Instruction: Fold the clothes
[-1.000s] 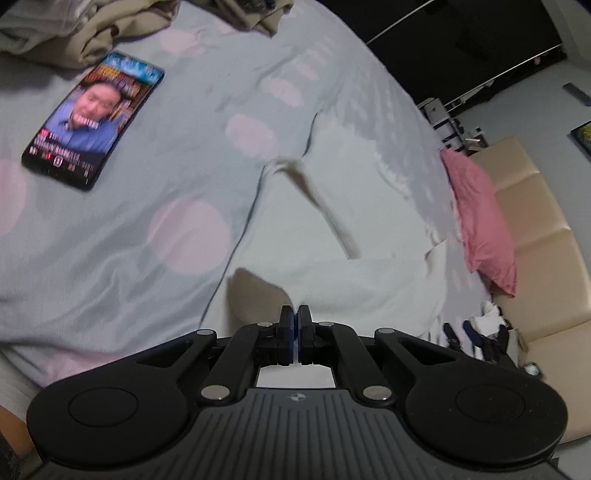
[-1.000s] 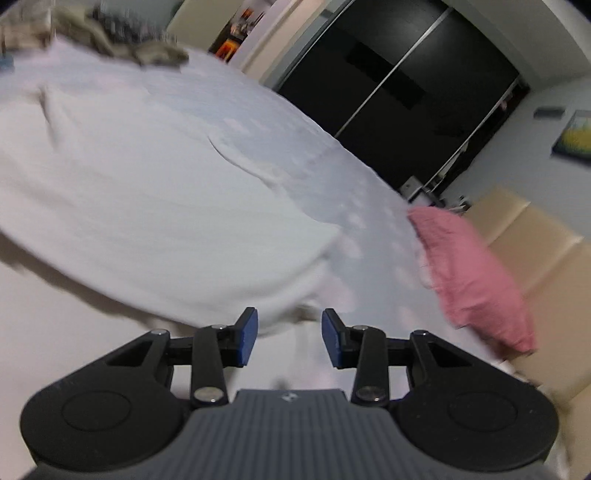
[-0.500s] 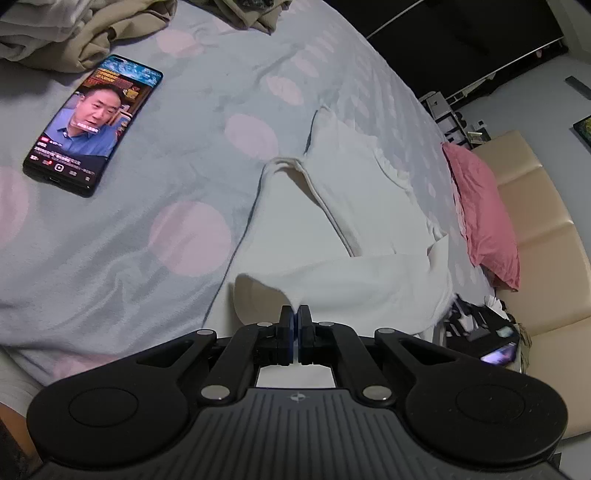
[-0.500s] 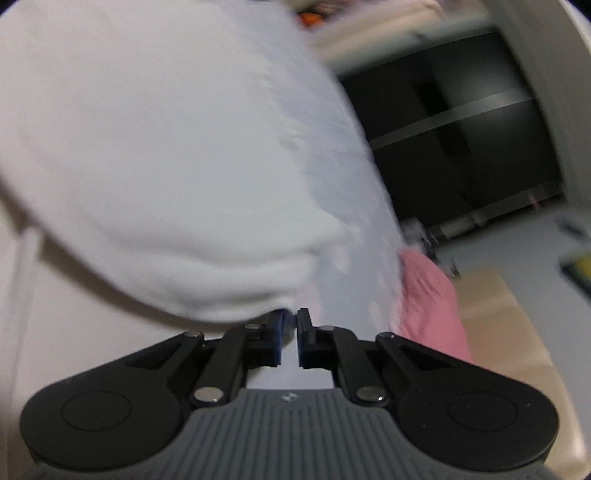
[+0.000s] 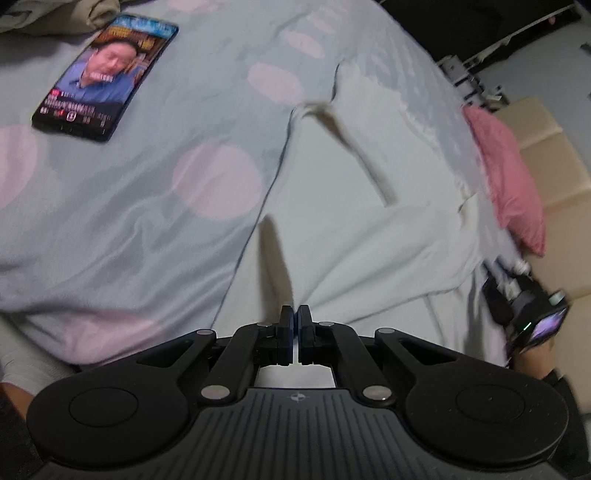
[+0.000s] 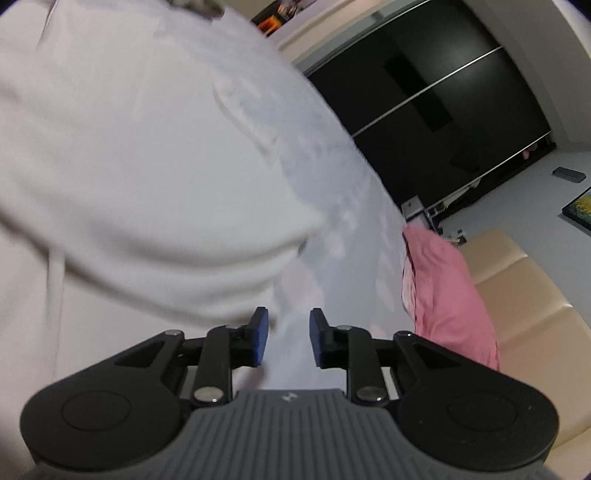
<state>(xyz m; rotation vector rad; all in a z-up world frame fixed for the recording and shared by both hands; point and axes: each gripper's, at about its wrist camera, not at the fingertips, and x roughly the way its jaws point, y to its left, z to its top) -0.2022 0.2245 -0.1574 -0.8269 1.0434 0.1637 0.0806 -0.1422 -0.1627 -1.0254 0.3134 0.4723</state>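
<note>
A white garment (image 5: 351,229) lies spread on the bed, one side folded over the middle. My left gripper (image 5: 295,314) is low over its near edge, and a ridge of white cloth runs up into its shut jaws. In the right wrist view the same garment (image 6: 129,166) fills the left side as a rounded fold. My right gripper (image 6: 284,321) sits just right of that fold's edge. Its jaws are opening, with only the bed sheet showing between the blue pads. In the left wrist view the right gripper (image 5: 524,306) appears blurred at the garment's right edge.
The pale blue bed sheet (image 5: 129,221) has pink dots. A phone (image 5: 107,70) with a lit screen lies on it at the far left, near a beige clothes pile (image 5: 55,14). A pink pillow (image 6: 443,295) leans on beige cushions (image 6: 535,295). Dark sliding doors (image 6: 424,92) stand behind.
My left gripper has sunk closer to the garment and stayed shut. My right gripper closed at the fold's edge half a second ago and now stands apart beside it.
</note>
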